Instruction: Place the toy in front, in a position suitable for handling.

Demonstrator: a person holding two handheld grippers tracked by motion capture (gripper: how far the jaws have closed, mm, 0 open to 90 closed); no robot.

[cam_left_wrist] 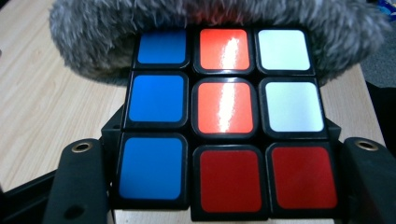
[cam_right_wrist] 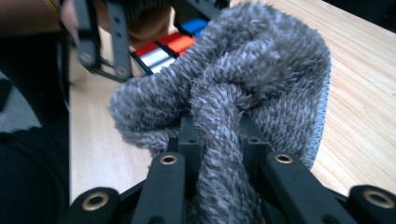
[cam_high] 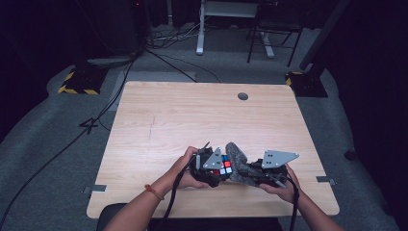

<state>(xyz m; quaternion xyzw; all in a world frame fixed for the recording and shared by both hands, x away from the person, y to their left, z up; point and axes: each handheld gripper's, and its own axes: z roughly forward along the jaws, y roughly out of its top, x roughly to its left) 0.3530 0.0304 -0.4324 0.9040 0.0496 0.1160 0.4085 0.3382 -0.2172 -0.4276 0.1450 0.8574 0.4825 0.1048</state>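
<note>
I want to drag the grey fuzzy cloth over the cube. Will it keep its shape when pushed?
Probably not. The grey cloth bunches into soft folds where the right gripper pinches it, so it looks floppy. It drapes over the puzzle cube, so it would likely bend rather than slide stiffly.

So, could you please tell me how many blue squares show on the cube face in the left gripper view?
3, all in the left column of the cube face: top, middle and bottom. The grey cloth overlaps the top edge; other faces may hold more.
</note>
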